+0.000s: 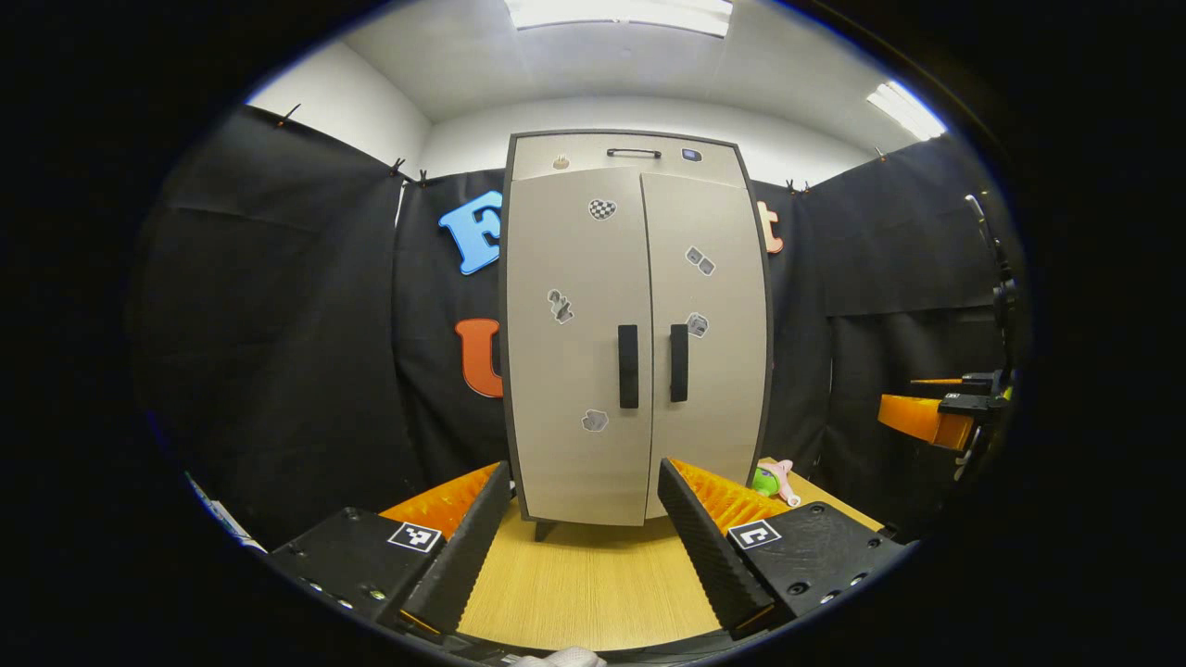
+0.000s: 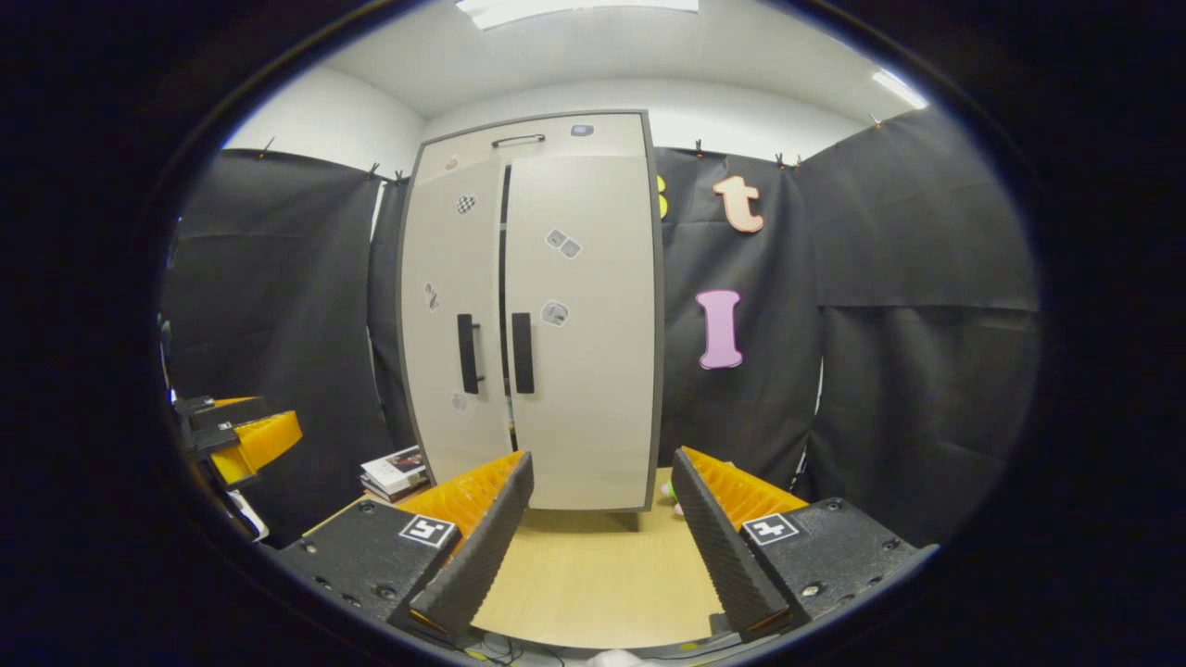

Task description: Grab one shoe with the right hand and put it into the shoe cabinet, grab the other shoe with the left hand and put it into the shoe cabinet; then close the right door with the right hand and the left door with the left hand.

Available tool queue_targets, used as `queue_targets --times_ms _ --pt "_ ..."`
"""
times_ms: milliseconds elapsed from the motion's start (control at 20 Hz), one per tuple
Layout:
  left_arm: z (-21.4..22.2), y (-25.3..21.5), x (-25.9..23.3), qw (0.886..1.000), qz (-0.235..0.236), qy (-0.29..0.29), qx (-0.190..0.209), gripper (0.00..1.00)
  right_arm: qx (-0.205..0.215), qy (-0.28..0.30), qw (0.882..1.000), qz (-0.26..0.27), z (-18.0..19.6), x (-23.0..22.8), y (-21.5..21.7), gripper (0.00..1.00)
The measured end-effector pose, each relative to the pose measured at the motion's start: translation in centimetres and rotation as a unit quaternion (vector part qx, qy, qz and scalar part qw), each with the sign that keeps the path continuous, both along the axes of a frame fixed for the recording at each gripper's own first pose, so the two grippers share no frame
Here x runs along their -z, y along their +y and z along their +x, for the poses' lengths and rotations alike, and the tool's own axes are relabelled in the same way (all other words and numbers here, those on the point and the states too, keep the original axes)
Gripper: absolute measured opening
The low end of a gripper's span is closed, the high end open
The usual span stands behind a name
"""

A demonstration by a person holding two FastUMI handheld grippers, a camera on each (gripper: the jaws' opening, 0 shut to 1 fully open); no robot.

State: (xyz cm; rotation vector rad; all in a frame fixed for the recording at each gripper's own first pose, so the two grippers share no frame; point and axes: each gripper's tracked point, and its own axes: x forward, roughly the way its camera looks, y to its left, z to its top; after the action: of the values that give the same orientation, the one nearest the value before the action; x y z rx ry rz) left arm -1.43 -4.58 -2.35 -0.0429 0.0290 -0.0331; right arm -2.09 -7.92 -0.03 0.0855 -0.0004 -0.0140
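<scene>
The pale grey shoe cabinet [image 1: 574, 278] stands upright on the wooden table [image 1: 593, 584], straight ahead in the left gripper view. Both doors lie flat against its front, their two black handles [image 1: 628, 366] side by side at the middle. In the right gripper view the cabinet [image 2: 574, 306] shows at an angle, with a thin dark seam between the doors. My left gripper [image 1: 584, 547] is open and holds nothing, a short way in front of the cabinet. My right gripper [image 2: 602, 547] is also open and holds nothing, in front of the cabinet's right door.
A small green and pink toy [image 1: 774, 479] lies on the table by the cabinet's right foot. A stack of books [image 2: 397, 471] sits left of the cabinet. The other gripper shows at each view's edge, right gripper [image 1: 913, 400] and left gripper [image 2: 259, 419].
</scene>
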Motion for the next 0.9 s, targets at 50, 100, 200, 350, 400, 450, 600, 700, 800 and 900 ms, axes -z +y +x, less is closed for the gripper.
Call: queue_targets --times_ms 50,100,200,350,400,450,600,700,800,900 --pt "0.03 0.06 -0.06 1.000 -0.001 0.000 0.000 0.96 0.001 -0.001 1.000 -0.001 -0.02 -0.08 -0.02 0.98" --pt "0.10 0.10 -0.01 1.000 -0.002 0.000 0.000 0.96 0.003 -0.001 1.000 -0.001 -0.05 -0.08 -0.06 0.98" --pt "0.15 0.12 0.12 1.000 -0.002 0.002 0.002 0.96 0.003 -0.002 1.000 0.000 0.07 -0.12 0.00 0.98" --pt "0.23 0.09 0.32 1.000 0.000 0.002 0.003 0.96 0.002 -0.001 1.000 -0.001 0.08 0.00 0.25 0.98" --pt "0.27 -0.02 0.31 1.000 0.000 0.003 0.004 0.96 0.002 0.000 1.000 -0.001 0.08 0.04 0.26 0.98" --pt "0.21 0.02 0.31 1.000 0.000 0.003 0.005 1.00 0.002 0.000 1.000 -0.001 0.05 0.07 0.32 0.98" --pt "0.29 0.00 0.34 1.000 0.001 0.003 0.009 0.96 0.003 -0.001 1.000 -0.001 0.10 0.00 0.38 0.98" --pt "0.26 -0.10 0.26 1.000 0.000 0.003 0.011 0.96 0.004 -0.002 1.000 -0.002 0.10 -0.09 0.36 0.98" --pt "0.23 -0.06 0.20 1.000 -0.001 0.001 0.012 0.96 0.005 -0.001 1.000 -0.002 0.08 -0.02 0.33 0.98" --pt "0.28 -0.10 0.23 1.000 -0.001 0.001 0.012 0.96 0.005 0.000 1.000 -0.002 0.07 0.08 0.38 0.98"
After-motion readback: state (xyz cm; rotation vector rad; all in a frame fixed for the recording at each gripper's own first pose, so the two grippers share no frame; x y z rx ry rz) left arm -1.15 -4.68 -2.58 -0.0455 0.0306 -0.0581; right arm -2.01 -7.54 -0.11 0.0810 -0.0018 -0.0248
